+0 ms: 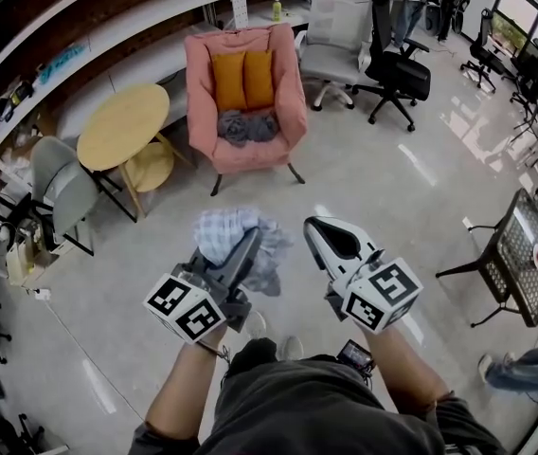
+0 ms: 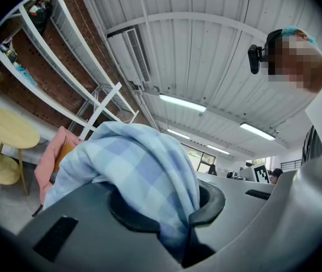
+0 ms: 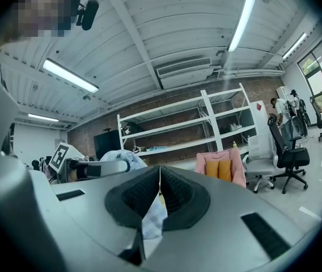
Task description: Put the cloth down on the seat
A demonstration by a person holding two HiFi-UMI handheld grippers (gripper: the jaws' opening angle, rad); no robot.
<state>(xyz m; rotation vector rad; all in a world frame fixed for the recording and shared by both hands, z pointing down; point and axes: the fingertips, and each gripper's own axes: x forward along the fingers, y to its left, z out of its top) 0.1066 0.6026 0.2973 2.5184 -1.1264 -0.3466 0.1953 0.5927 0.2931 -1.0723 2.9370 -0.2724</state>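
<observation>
- The left gripper (image 1: 247, 242) is pinching the cloth (image 1: 224, 230). Its fingers are clamping a fold of the blue plaid fabric, and the rest is bulging up over the pads and spilling off to one side.
- The cloth is hanging in the air over the floor (image 1: 373, 178), just in front of the person and well apart from the seat (image 1: 250, 155).
- The right gripper (image 1: 316, 231) is hovering just beside the cloth, on its right, with its fingers pressing together. In the right gripper view a pale blue sliver is showing in the gap below the pads, and I cannot tell whether it is the cloth or something behind.
- A pink armchair (image 1: 200, 93) is standing ahead of the person and facing them. Two orange cushions (image 1: 243, 79) are leaning side by side against its back.
- A grey bundle (image 1: 247, 126) is lying on the seat just below the cushions, leaving the front edge of the seat bare.
- A round table (image 1: 122, 126) is standing left of the armchair. A white chair (image 1: 331, 50) and then a black chair (image 1: 397, 69) are standing to its right.
- White shelves (image 1: 146, 17) are running along the brick wall behind the armchair.
</observation>
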